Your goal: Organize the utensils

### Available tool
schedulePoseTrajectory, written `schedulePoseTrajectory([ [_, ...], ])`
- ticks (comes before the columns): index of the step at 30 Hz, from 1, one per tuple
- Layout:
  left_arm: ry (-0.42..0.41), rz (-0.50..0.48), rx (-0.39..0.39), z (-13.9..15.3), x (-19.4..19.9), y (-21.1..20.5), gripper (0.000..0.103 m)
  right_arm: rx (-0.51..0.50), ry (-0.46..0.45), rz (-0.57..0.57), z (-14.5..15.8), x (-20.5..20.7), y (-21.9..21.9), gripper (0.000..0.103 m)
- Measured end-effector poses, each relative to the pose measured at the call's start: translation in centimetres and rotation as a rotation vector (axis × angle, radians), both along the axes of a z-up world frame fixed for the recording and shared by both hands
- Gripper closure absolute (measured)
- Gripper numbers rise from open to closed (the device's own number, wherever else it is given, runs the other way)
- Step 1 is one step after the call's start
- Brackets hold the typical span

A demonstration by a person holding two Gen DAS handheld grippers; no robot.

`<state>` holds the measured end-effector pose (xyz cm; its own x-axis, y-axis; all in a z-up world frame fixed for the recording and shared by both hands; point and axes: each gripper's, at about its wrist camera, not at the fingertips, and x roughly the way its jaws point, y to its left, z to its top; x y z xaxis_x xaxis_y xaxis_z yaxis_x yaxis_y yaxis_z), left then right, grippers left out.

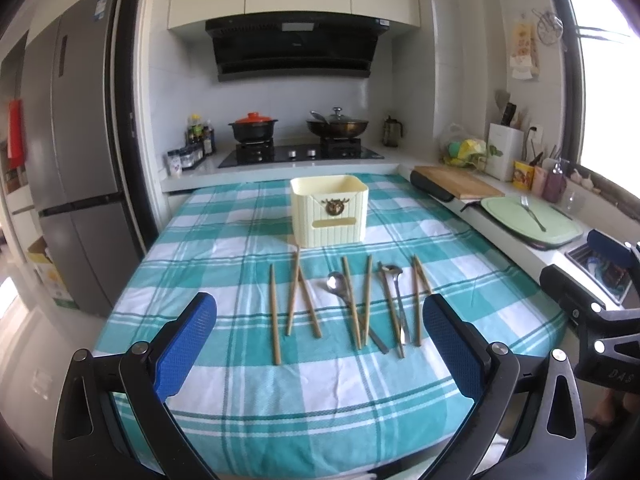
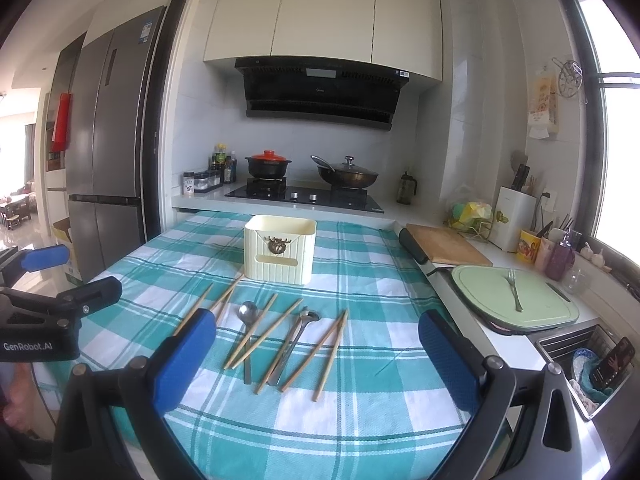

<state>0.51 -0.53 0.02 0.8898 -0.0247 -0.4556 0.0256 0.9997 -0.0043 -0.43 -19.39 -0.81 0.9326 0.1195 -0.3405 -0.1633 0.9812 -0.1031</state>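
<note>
Both the left gripper (image 1: 320,332) and right gripper (image 2: 318,354) hang wide open and empty above the chopsticks (image 1: 275,314) and spoons (image 1: 338,286), which lie in front of the cream box (image 1: 329,210), so picking one stick by its middle looks best.

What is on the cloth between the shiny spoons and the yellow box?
Nothing but bare teal-and-white checked tablecloth between the metal spoons and the cream ribbed plastic box; both views show it.

A red-lidded pot (image 1: 253,126) and lidded wok (image 1: 337,125) sit on the stove (image 1: 300,154).
</note>
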Motion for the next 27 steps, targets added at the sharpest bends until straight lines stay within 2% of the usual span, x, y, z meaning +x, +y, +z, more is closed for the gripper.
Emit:
schedulePoseTrajectory([
  [27,0.039,0.022,-0.024,-0.47,0.80,0.77,0.000,0.030,0.023,-0.004,-0.93,0.90,-0.54,0.000],
])
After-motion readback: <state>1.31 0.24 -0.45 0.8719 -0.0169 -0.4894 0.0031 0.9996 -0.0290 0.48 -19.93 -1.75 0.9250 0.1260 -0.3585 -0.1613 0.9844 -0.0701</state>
